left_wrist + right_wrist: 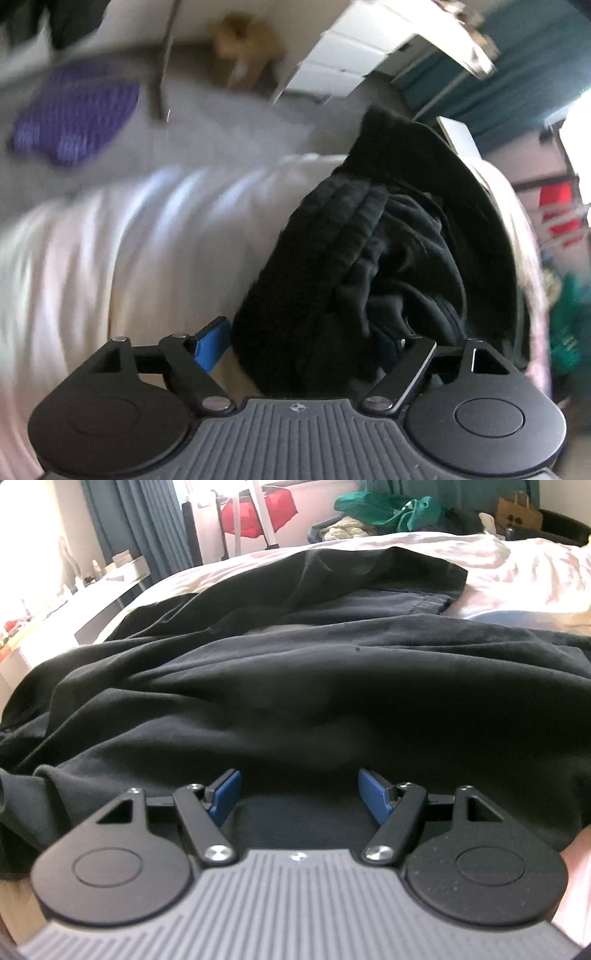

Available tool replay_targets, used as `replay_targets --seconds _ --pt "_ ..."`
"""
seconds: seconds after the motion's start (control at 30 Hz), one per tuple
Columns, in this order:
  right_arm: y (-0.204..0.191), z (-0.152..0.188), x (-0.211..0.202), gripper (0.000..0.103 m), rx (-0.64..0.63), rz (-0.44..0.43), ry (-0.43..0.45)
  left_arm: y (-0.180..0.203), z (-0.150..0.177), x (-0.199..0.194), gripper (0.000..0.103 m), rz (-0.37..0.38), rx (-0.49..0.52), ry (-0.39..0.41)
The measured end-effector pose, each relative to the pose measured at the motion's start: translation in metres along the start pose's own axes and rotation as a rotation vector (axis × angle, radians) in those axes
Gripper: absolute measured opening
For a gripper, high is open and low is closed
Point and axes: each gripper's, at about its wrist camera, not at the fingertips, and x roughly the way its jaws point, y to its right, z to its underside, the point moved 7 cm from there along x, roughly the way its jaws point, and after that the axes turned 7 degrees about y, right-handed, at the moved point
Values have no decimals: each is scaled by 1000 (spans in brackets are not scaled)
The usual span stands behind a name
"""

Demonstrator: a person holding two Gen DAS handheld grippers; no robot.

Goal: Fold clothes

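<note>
A black garment lies spread and creased over a white bed. My right gripper is open, low over the near part of the garment, blue pads wide apart with cloth between and under them. In the blurred left wrist view, a bunched black fold of the garment hangs in front of my left gripper. Its left blue pad shows; the right pad is hidden by the cloth. I cannot tell whether it grips the cloth.
A purple knitted item lies on grey bedding. A white dresser and a paper bag stand beyond. Teal curtains, a red object, green clothes and a brown paper bag are behind the bed.
</note>
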Motion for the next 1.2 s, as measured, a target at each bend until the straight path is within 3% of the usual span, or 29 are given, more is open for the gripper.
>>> replay_targets --seconds 0.13,0.3,0.43,0.6,0.63,0.73,0.8,0.87,0.93,1.1,1.2 --pt "-1 1 0 72 -14 11 -3 -3 23 -3 93 74 -101 -71" --pt "-3 3 0 72 -40 23 -6 16 58 8 95 114 -60 -200" --pt "-2 2 1 72 -34 27 -6 27 70 23 103 105 -44 -187" --pt "-2 2 3 72 -33 31 -1 24 64 20 103 95 -157 -87" --pt "-2 1 3 72 -33 33 1 24 60 12 100 108 -168 -43" --pt "0 0 3 72 -31 39 6 27 46 -9 74 155 -163 69" --pt "1 0 2 72 -26 39 7 27 37 -15 69 182 -182 72" --pt "1 -1 2 72 -23 39 8 24 30 -15 51 160 -198 68" --pt "2 -2 1 72 -19 41 10 28 25 -22 41 151 -154 89" --pt "11 -4 -2 72 24 50 20 51 14 -59 34 204 3 149" --pt "16 -6 -4 72 40 63 26 55 7 -79 34 132 109 153"
